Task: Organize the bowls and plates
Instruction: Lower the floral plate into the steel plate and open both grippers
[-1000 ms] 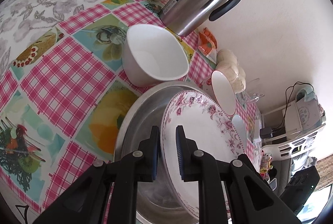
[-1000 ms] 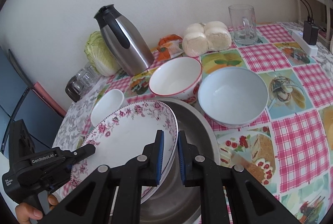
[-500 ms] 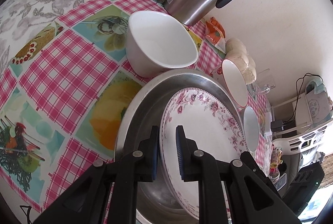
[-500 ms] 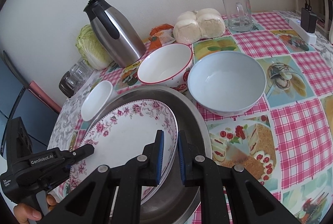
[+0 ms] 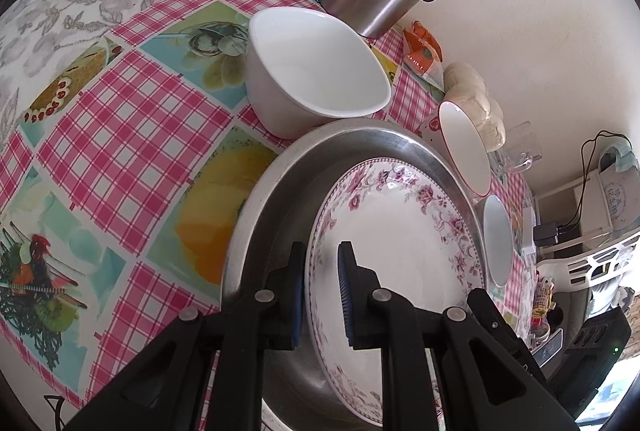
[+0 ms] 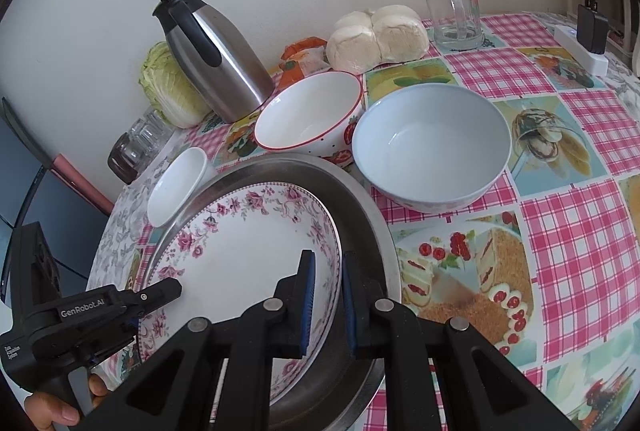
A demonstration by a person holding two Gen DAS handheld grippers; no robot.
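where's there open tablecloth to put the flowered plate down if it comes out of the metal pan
Bare cloth lies right of the metal pan, in front of the pale blue bowl. In the left wrist view, more lies left of the pan, in front of the white bowl. Along the wall it is crowded: thermos, red-rimmed bowl, buns.

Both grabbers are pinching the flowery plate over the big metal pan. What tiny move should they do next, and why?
Probably ease the flowery plate down a little until it lies flat in the metal pan, then let go. The left gripper and the right gripper each clamp an opposite rim, and the plate sits tilted inside the pan, so it does not look settled yet.
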